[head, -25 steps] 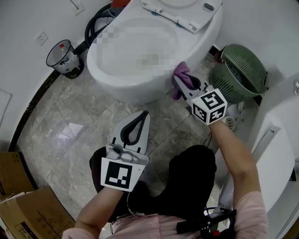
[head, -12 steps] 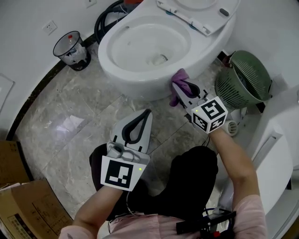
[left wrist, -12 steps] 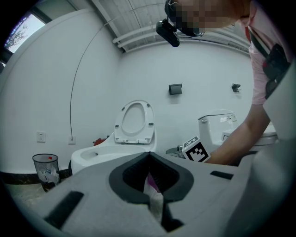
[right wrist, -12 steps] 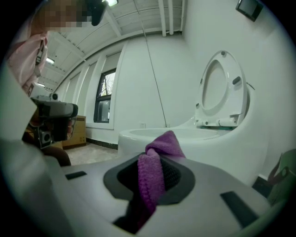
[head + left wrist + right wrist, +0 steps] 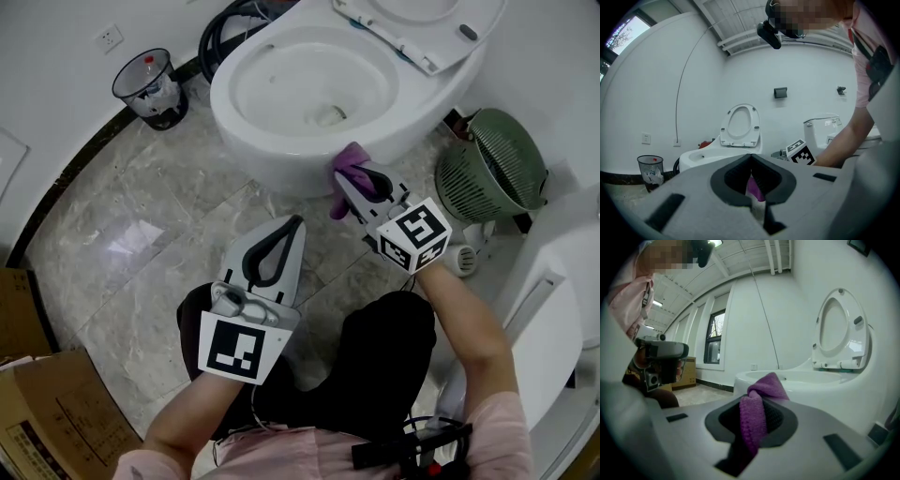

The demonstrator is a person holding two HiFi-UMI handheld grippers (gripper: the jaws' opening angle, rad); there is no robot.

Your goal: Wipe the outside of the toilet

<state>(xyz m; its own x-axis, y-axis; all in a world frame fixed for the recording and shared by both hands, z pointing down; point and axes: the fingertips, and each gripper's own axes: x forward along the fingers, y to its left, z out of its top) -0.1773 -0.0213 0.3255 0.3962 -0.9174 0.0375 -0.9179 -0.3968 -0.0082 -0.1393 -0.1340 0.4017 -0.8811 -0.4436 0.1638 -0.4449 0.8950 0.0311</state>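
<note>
A white toilet (image 5: 281, 164) with its seat and lid raised fills the top of the head view. My right gripper (image 5: 345, 186) is shut on a purple cloth (image 5: 347, 161) and presses it against the outer wall of the bowl on its front right side. In the right gripper view the purple cloth (image 5: 757, 411) bunches between the jaws, with the toilet bowl (image 5: 820, 385) just beyond. My left gripper (image 5: 292, 225) hangs shut and empty over the floor in front of the bowl, apart from it. In the left gripper view my left gripper (image 5: 751, 156) points at the toilet (image 5: 719, 154).
A green mesh basket (image 5: 492, 169) stands to the right of the toilet. A small bin (image 5: 150, 89) and a black hose (image 5: 220, 37) lie at the left by the wall. Cardboard boxes (image 5: 47, 412) sit at the lower left. A second white fixture (image 5: 553, 328) is at the right.
My right gripper has slid the purple cloth leftward along the outside of the bowl, toward its front. The left gripper has stayed where it was.
</note>
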